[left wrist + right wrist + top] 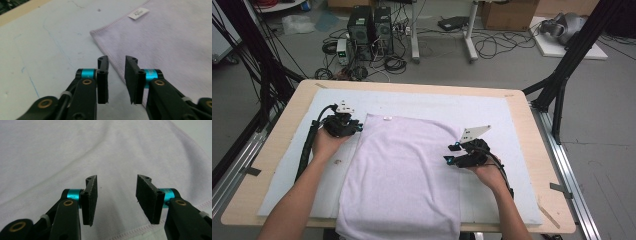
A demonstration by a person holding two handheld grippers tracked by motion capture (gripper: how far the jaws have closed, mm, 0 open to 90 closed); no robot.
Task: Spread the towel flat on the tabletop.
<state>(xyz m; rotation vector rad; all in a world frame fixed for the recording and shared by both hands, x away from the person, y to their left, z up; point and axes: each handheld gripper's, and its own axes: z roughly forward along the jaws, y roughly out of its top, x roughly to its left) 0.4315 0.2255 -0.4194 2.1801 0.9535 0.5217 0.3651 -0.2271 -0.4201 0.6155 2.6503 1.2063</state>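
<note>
Hovering my left tongs [117, 81], released, over the towel's [404, 170] far left edge beside its label [138, 13]; right tongs [117, 200], released, are hanging over its right edge. Towel is lying flat on the counter's pale mat [492, 107].

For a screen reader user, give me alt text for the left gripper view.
Open black tongs hover over the hemmed edge of a pale lilac towel lying on a light blue-grey mat, nothing between them. A small white label sits near the towel's far corner.

Bright, even overhead light, soft shadows, slight blur in close-ups.
</note>
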